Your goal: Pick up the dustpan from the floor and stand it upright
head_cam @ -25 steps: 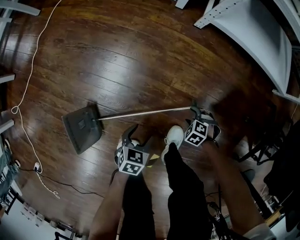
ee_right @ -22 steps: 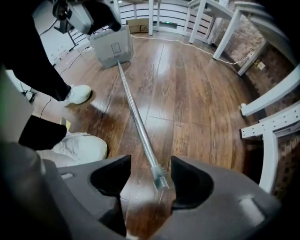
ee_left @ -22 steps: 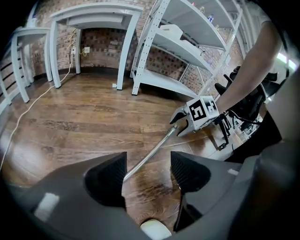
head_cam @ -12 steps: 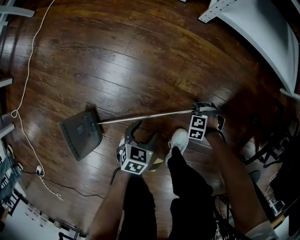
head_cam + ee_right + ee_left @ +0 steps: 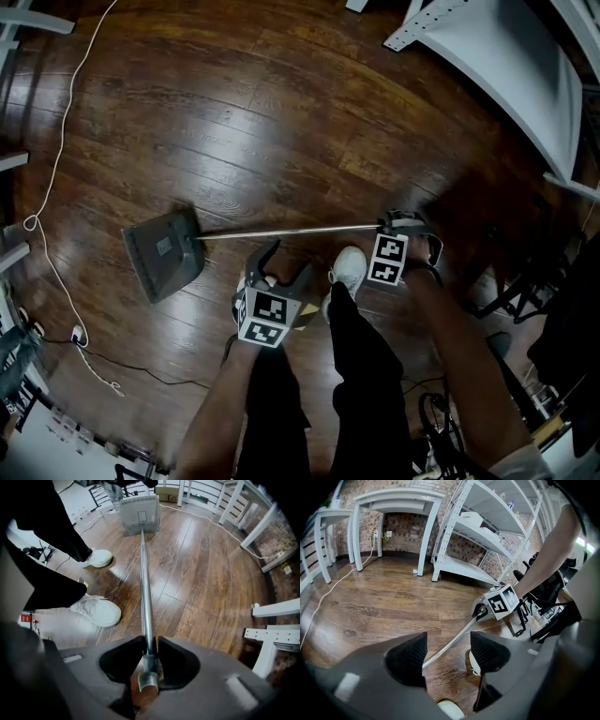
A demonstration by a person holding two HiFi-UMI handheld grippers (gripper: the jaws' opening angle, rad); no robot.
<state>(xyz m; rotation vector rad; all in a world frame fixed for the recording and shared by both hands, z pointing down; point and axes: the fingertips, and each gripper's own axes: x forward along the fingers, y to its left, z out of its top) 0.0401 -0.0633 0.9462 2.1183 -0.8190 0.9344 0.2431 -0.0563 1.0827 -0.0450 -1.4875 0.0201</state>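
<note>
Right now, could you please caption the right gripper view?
Right tongs clamp the dustpan handle; its pan lies on the wooden floor.

A dark wood floor (image 5: 281,112) fills the room, and a thin white cable (image 5: 64,141) snakes down its left side. White shelves (image 5: 487,527) and a white table (image 5: 398,498) stand side by side against a brick wall (image 5: 401,527). Two white shoes (image 5: 96,611) rest on the boards below black trouser legs (image 5: 366,375).
</note>
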